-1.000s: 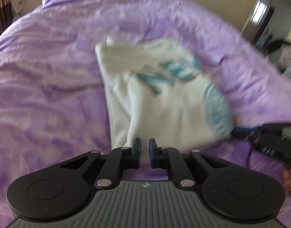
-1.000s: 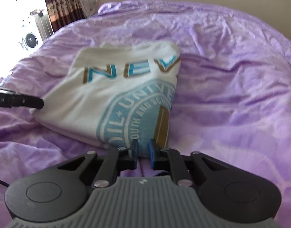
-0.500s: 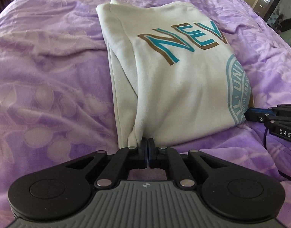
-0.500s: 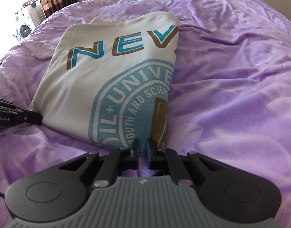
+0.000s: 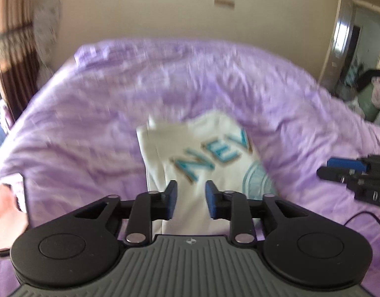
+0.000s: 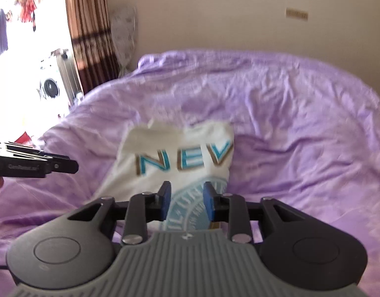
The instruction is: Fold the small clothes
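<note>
A cream T-shirt (image 5: 202, 153) with teal "NEV" lettering and a round teal print lies folded on the purple bedspread (image 5: 91, 128); it also shows in the right wrist view (image 6: 180, 158). My left gripper (image 5: 190, 199) is open and empty, raised above the shirt's near left edge. My right gripper (image 6: 186, 199) is open and empty, raised above the shirt's near right part. Each gripper shows at the side of the other's view: the right one (image 5: 351, 173), the left one (image 6: 41, 167).
The bed fills both views, with a beige wall behind. A curtain (image 6: 91, 32) and a bright window stand at the left. A doorway (image 5: 356, 49) is at the right. A flat dark-edged object (image 5: 9, 212) lies at the bed's left edge.
Both grippers have opened and lifted back from the shirt's near edge. The shirt lies released on the bed, and both views now look higher and are blurred by motion.
</note>
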### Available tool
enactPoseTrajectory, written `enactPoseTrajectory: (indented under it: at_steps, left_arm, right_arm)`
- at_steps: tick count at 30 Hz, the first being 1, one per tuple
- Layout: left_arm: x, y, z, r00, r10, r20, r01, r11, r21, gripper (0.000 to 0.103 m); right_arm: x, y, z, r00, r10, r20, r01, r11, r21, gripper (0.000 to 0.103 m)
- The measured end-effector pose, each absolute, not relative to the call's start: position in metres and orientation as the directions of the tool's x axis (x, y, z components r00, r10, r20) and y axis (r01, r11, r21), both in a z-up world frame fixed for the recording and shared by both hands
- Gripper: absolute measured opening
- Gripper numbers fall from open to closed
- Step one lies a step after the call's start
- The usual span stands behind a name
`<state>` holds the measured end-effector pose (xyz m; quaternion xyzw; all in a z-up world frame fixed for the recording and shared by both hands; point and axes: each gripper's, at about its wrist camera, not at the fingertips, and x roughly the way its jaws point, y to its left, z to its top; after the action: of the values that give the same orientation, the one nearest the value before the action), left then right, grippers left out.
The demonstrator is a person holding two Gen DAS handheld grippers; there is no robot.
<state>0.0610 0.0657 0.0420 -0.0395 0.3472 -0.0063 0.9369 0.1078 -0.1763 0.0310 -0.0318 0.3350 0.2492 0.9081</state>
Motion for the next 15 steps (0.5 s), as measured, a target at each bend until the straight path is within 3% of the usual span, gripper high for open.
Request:
enactPoseTrajectory:
  at_steps: [2, 4, 7, 10, 15]
  left_arm:
    - [0.05, 0.055, 0.054, 0.795, -0.022, -0.607, -0.021, 0.998, -0.064, 0.053]
    - [0.042, 0.045, 0.061, 0.822, 0.015, -0.569, -0.05, 0.998, -0.047, 0.057]
    - [0.032, 0.036, 0.06, 0.835, 0.056, -0.547, -0.089, 0.995, -0.033, 0.07]
    - [0.024, 0.032, 0.05, 0.832, 0.082, -0.548, -0.107, 0.994, -0.013, 0.073]
    - [0.022, 0.038, 0.023, 0.777, 0.09, -0.623, -0.144, 0.989, -0.036, 0.074]
  right_arm:
    - [0.094, -0.175, 0.043, 0.669, 0.435, -0.603, -0.47, 0.876, 0.111, 0.04]
    - [0.08, -0.173, 0.05, 0.682, 0.439, -0.585, -0.461, 0.879, 0.122, 0.05]
    - [0.058, -0.169, 0.05, 0.702, 0.435, -0.564, -0.451, 0.885, 0.121, 0.056]
    - [0.042, -0.161, 0.044, 0.73, 0.404, -0.552, -0.43, 0.898, 0.089, 0.068]
    - [0.025, -0.148, 0.026, 0.729, 0.386, -0.565, -0.422, 0.904, 0.072, 0.068]
